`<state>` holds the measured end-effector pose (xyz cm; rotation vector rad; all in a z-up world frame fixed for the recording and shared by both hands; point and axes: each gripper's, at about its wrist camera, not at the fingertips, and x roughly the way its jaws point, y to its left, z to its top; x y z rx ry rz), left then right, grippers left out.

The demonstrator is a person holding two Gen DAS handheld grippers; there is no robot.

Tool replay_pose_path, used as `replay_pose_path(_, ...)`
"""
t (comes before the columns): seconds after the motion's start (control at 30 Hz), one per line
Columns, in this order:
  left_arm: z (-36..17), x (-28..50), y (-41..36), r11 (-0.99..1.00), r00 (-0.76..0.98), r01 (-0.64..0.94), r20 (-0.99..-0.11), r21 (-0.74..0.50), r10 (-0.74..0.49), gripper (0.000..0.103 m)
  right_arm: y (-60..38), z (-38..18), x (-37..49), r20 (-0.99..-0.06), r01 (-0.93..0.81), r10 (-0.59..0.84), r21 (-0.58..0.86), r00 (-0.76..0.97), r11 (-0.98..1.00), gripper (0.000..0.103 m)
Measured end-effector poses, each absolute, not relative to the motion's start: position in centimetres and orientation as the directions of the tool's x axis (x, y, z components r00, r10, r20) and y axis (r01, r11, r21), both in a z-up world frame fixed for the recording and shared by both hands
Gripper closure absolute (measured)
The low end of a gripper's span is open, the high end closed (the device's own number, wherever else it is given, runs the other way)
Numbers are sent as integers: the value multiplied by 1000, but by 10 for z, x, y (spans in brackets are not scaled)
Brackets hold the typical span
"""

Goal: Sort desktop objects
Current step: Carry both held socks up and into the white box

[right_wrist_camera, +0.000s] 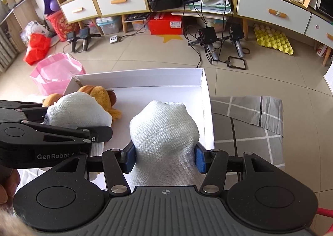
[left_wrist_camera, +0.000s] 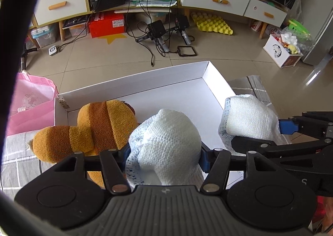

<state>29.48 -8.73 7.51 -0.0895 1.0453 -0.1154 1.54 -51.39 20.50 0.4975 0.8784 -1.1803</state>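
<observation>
Nearest the lens in each wrist view, a gripper is clenched on a bunched end of white knitted cloth. The left gripper (left_wrist_camera: 164,152) has its blue pads pressed into one bunch (left_wrist_camera: 166,142), and the right gripper (right_wrist_camera: 164,156) squeezes the other (right_wrist_camera: 164,129). Whether these are two ends of one cloth or two separate pieces cannot be told, since the fabric below the jaws is hidden.

Both bunches hang over the white cardboard box (right_wrist_camera: 145,77), above its floor and not resting on it. A brown and orange striped plush toy (left_wrist_camera: 93,127) already lies in the box's left end, partly draped over the left wall (so by my reading one item is sorted and the cloth is mid-delivery). Nothing else waiting to be sorted shows on the grey checked tablecloth (right_wrist_camera: 249,123).

The middle and right of the box floor are bare, giving plenty of room to lower the cloth. The right wall sits just beside the right-hand bunch, and the plush touches or nearly touches the left one. Beyond the far wall lies open tiled floor (right_wrist_camera: 145,56), with a pink bag (right_wrist_camera: 56,71) off the left corner.
</observation>
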Motion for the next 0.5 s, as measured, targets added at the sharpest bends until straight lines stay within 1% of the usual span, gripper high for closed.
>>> replay_pose_path(0.33,66,296,-82,989,481,36,-865,-144,-144,46,-524,194,15,-812,942,-576,-113,96,316,40)
replay_pose_path(0.4,63,296,-79,988,480,26,-865,-152,-146,43,-526,192,15,-813,943,-575,-117,88,310,39)
replay_pose_path(0.43,62,296,-78,988,483,19,-864,-154,-144,40,-527,191,15,-812,945,-578,-121,82,304,38)
replay_pose_path(0.5,60,297,-74,986,484,6,-862,-166,-148,39,-528,191,13,-805,948,-587,-119,82,296,32)
